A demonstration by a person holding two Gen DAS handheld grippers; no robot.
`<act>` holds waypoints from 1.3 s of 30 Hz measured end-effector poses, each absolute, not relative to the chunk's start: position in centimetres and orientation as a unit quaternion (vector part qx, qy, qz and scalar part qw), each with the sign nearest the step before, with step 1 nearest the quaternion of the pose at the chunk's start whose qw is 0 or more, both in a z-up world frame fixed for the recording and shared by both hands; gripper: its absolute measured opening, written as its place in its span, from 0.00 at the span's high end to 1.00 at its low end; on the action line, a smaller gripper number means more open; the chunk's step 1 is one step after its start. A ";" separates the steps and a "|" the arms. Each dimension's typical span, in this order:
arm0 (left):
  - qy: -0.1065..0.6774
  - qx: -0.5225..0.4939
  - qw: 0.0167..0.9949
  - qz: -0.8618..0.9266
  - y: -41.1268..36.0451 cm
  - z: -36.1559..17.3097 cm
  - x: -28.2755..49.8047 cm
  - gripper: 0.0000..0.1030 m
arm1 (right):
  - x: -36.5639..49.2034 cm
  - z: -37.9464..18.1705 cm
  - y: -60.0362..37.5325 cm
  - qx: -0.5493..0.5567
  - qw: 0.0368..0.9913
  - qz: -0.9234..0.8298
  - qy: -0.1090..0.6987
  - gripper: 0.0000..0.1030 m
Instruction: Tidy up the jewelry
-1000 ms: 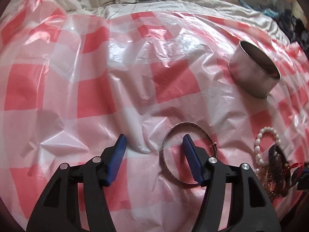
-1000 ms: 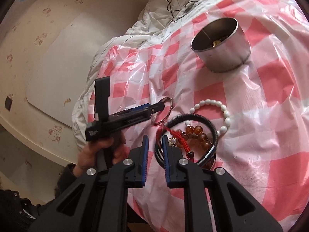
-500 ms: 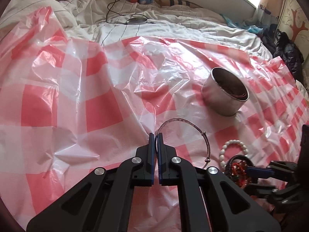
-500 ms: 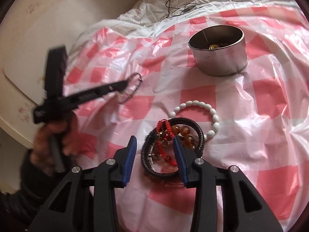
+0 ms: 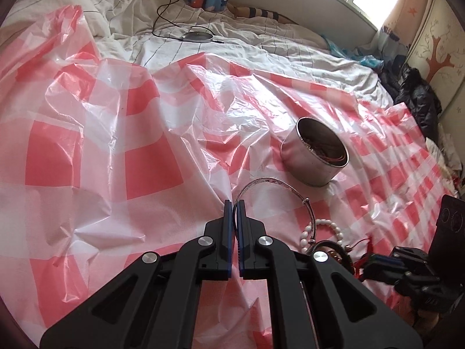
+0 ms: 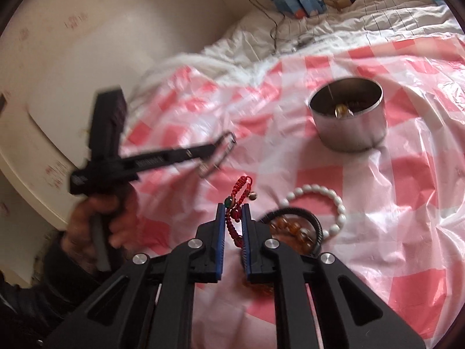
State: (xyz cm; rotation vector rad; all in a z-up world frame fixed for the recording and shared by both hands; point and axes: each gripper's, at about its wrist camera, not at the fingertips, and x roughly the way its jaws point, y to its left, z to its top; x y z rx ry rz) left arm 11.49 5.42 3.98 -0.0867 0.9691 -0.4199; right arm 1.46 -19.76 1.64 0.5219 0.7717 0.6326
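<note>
My left gripper (image 5: pixel 234 203) is shut on a thin silver bangle (image 5: pixel 273 181) and holds it up off the red-checked plastic sheet (image 5: pixel 145 157). The right wrist view shows that left gripper (image 6: pixel 223 148), blurred, with the bangle (image 6: pixel 218 158) in it. My right gripper (image 6: pixel 234 208) has its jaws closing on a red braided cord bracelet (image 6: pixel 238 192), which sticks up between the pads. To its right lie a white bead bracelet (image 6: pixel 337 200), a black cord bracelet (image 6: pixel 316 224) and amber beads (image 6: pixel 293 228). A round metal tin (image 6: pixel 348 133), also in the left view (image 5: pixel 305 165), holds some jewelry.
The sheet covers a bed with rumpled white bedding (image 5: pixel 261 49). A cable and a round flat device (image 5: pixel 197 36) lie at the far end. Dark clothes (image 5: pixel 418 99) are piled at the right edge. A pale wall (image 6: pixel 72 43) borders the bed on the left.
The left gripper closed on the bangle's rim and lifted it. The right gripper opened over the bracelet pile, then closed on the red cord bracelet and raised it.
</note>
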 end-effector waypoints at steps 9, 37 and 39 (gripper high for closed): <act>0.476 -0.041 0.863 -0.163 6.0 3.3 12.4 0.97 | 1.4 2.0 -22.7 0.325 0.831 0.304 0.333 0.89; 0.487 0.053 0.857 -0.162 2.2 -1.3 14.4 0.91 | 1.7 2.4 -22.7 0.325 0.829 0.313 0.332 0.88; 0.486 0.068 0.858 -0.154 1.9 -1.7 14.6 0.91 | 1.7 2.4 -22.7 0.324 0.828 0.314 0.331 0.88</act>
